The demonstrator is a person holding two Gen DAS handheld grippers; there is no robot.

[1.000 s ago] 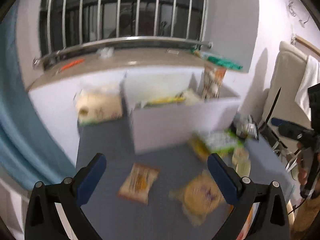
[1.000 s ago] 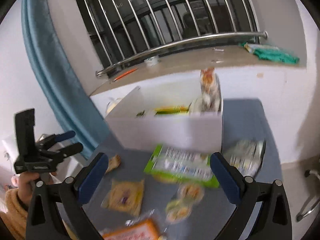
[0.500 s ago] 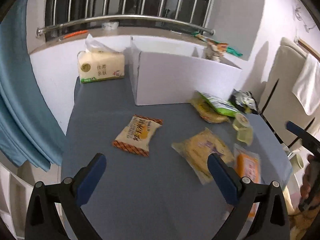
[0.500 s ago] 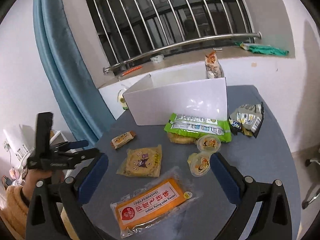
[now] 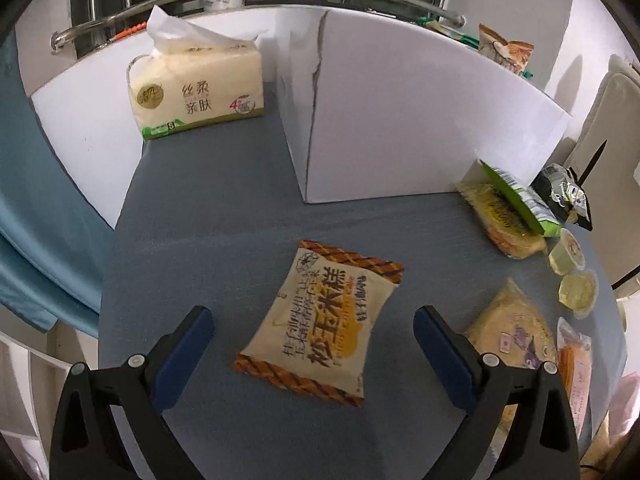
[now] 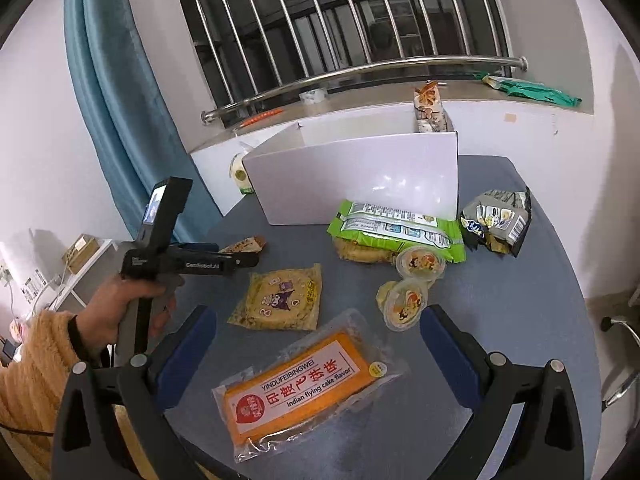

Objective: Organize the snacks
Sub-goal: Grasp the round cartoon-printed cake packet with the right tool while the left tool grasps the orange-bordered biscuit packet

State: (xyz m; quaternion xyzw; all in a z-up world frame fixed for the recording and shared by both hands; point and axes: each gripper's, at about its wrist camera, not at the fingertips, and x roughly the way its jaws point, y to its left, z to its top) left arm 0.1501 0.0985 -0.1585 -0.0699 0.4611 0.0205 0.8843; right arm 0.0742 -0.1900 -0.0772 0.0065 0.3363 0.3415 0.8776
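We held the left gripper [image 5: 312, 336] with jaws spread over the corn cake packet [image 5: 320, 326], which lay flat on the worktop [image 5: 208, 208] before the box [image 5: 420, 128]. Its long axis ran diagonally between the jaws, so a skewed, slipping pinch seemed likely. The right gripper [image 6: 316, 332] hung spread above the orange pack [image 6: 304, 388].

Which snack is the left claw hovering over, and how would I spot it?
Start at the big white box on the grey table. In front of its near corner lies a cream corn-cake packet, flat, between the open left claw. Only it has brown braided bands across both ends.
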